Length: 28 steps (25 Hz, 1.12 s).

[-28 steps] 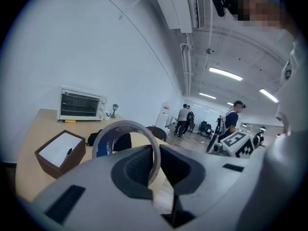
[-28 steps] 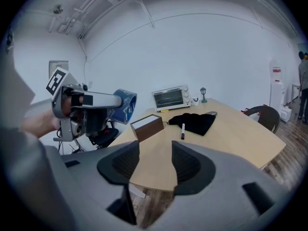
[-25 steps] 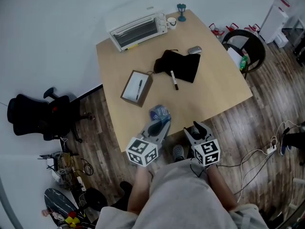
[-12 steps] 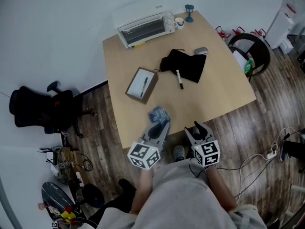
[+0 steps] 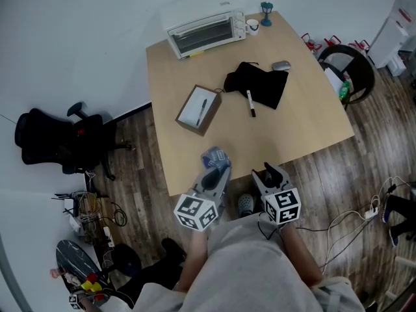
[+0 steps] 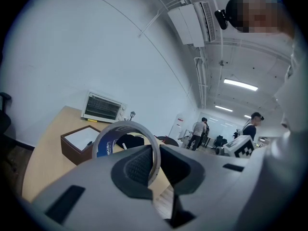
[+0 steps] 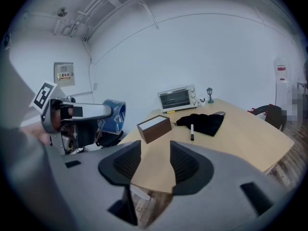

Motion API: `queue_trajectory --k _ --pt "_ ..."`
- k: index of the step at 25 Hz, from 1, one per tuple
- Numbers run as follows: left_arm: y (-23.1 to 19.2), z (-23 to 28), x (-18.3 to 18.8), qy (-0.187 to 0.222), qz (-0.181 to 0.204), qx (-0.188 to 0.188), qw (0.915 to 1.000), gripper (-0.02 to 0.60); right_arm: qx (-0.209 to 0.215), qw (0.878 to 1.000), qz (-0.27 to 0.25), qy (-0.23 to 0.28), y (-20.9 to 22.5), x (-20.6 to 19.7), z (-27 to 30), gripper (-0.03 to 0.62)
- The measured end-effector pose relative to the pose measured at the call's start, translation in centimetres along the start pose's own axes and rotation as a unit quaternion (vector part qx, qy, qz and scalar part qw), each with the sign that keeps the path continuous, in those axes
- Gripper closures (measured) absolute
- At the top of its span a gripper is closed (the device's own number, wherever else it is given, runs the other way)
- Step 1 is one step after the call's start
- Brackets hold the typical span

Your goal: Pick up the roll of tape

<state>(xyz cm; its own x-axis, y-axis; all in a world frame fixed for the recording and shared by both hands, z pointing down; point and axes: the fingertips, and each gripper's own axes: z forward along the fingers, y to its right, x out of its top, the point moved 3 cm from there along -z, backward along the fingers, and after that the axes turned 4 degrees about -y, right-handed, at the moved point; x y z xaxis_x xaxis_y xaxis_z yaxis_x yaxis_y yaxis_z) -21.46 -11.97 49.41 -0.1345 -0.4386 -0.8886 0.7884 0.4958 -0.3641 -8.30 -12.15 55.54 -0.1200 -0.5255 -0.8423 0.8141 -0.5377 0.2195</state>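
Two grippers, one load | left gripper [image 5: 216, 169] clamps the roll of tape [image 5: 217, 155] by its ring wall, one pad inside the hole, so it stays upright above the table [image 5: 292, 129] edge | right gripper [image 5: 269, 174] closing on nothing, likely spare | box [image 5: 190, 127] holds a pen [image 5: 202, 108].

Left gripper [image 6: 157, 159] clamps the tape roll [image 6: 105, 144], wooden table [image 6: 43, 148] beyond
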Motion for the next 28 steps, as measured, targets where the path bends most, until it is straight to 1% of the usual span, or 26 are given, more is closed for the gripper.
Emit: queue_trajectory --k 4,6,8,14,20,28 --pt "-0.19 -0.10 -0.14 -0.001 0.000 0.003 1.0000 0.541 0.000 1.000 0.003 -0.001 0.08 -0.09 -0.08 0.410" --pt "-0.06 0.08 -0.31 -0.003 0.000 0.001 1.0000 0.541 0.001 1.000 0.008 0.006 0.20 0.01 -0.30 0.454" --pt "-0.02 0.25 -0.47 -0.005 -0.001 0.001 1.0000 0.541 0.001 1.000 0.013 0.011 0.33 0.01 -0.45 0.485" --pt "0.16 0.28 -0.50 -0.009 -0.001 0.004 1.0000 0.541 -0.002 1.000 0.016 0.014 0.59 0.06 -0.74 0.519" --pt "0.55 0.26 -0.62 -0.012 0.002 0.001 0.9999 0.541 0.004 1.000 0.017 0.005 0.31 -0.39 -0.61 0.589" --pt "0.31 0.39 -0.87 -0.016 0.001 0.009 0.9998 0.541 0.004 1.000 0.008 -0.008 0.17 -0.60 -0.39 0.589"
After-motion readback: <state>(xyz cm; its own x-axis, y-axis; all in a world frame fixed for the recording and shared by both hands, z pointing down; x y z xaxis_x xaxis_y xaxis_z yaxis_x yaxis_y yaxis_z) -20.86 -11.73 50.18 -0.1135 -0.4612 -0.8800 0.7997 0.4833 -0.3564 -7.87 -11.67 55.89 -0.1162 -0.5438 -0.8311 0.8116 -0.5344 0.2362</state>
